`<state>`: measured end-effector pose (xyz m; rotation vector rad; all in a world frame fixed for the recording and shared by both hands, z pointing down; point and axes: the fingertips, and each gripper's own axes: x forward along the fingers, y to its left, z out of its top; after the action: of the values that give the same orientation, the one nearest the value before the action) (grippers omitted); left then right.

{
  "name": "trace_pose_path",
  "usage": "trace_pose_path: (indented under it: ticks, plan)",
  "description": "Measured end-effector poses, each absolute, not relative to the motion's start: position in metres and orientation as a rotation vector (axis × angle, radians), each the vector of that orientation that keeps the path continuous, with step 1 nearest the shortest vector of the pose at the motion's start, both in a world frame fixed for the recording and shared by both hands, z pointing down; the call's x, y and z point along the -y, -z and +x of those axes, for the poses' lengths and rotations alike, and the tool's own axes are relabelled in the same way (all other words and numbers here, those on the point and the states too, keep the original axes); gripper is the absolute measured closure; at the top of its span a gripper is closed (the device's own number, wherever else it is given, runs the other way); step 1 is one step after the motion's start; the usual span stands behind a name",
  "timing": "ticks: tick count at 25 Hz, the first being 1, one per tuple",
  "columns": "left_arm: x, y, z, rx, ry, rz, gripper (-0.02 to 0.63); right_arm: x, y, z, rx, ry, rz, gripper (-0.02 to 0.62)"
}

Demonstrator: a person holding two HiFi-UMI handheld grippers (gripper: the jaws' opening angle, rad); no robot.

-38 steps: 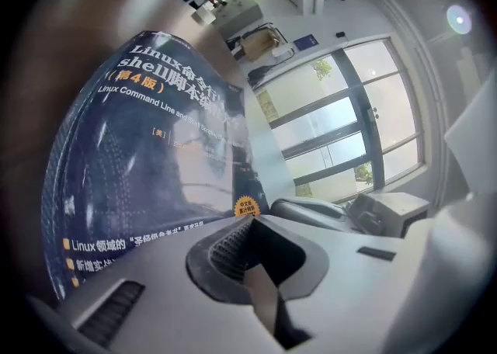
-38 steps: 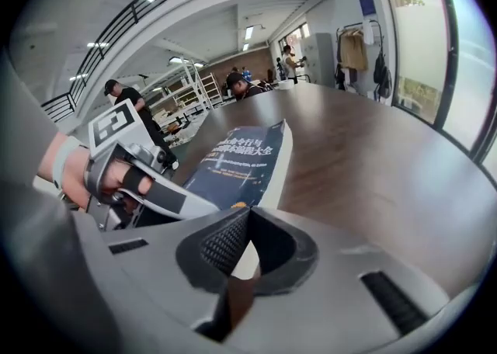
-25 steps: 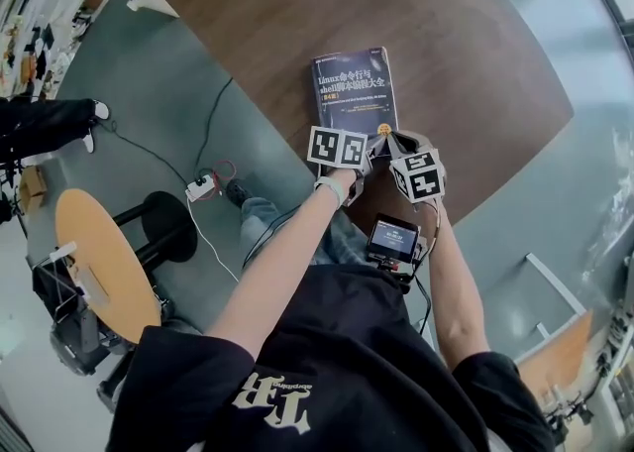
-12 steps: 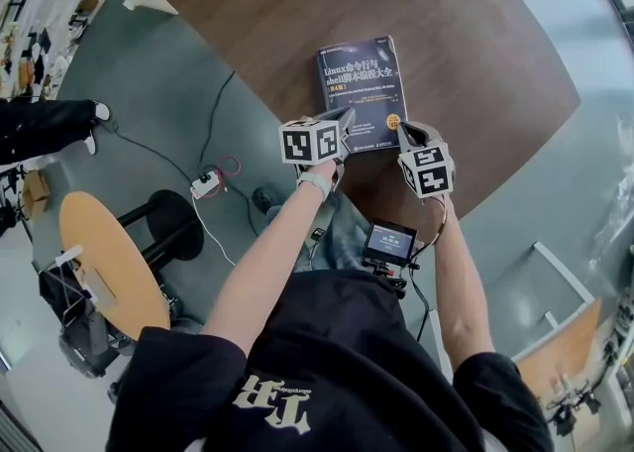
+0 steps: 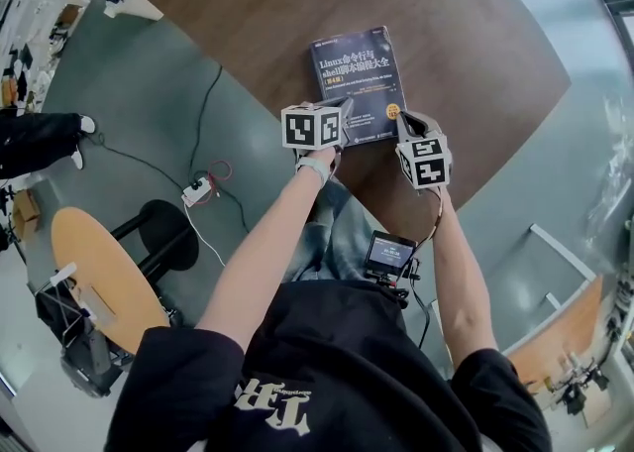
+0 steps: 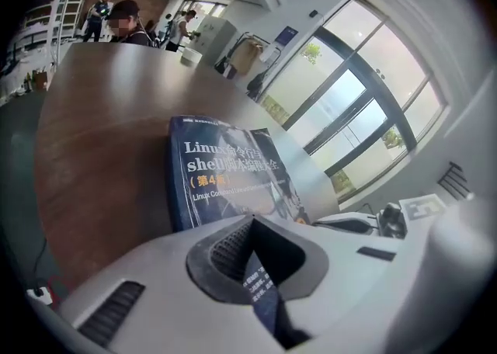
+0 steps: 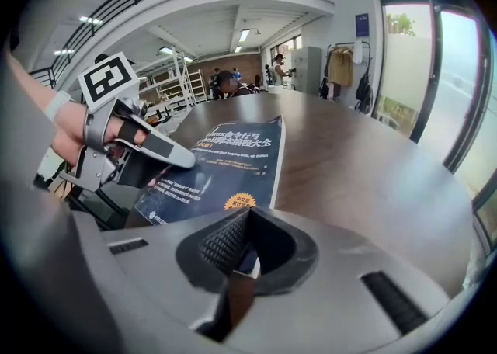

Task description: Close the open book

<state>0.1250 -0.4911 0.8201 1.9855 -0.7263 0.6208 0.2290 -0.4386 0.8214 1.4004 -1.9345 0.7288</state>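
Lying closed on the table (image 5: 475,34), the book (image 5: 355,83) was flanked at 7 o'clock by the left gripper (image 5: 344,106) and at 5 o'clock by the right gripper (image 5: 406,120), both with jaws pressed together, nothing pinched.

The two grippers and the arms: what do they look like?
The left gripper and right gripper are pale grey with dark ribbed pads; each carries a cube of black-and-white square markers. The person wears a black short-sleeved T-shirt with pale lettering and a pale wristband on the left wrist.
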Motion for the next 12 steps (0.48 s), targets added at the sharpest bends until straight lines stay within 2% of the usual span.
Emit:
trace_pose_path:
  ticks: [12]
  plan:
    - [0.416, -0.761, 0.077, 0.597, -0.356, 2.13, 0.601, 0.371, -0.75, 0.208, 2.026, -0.721, 1.57, 0.607]
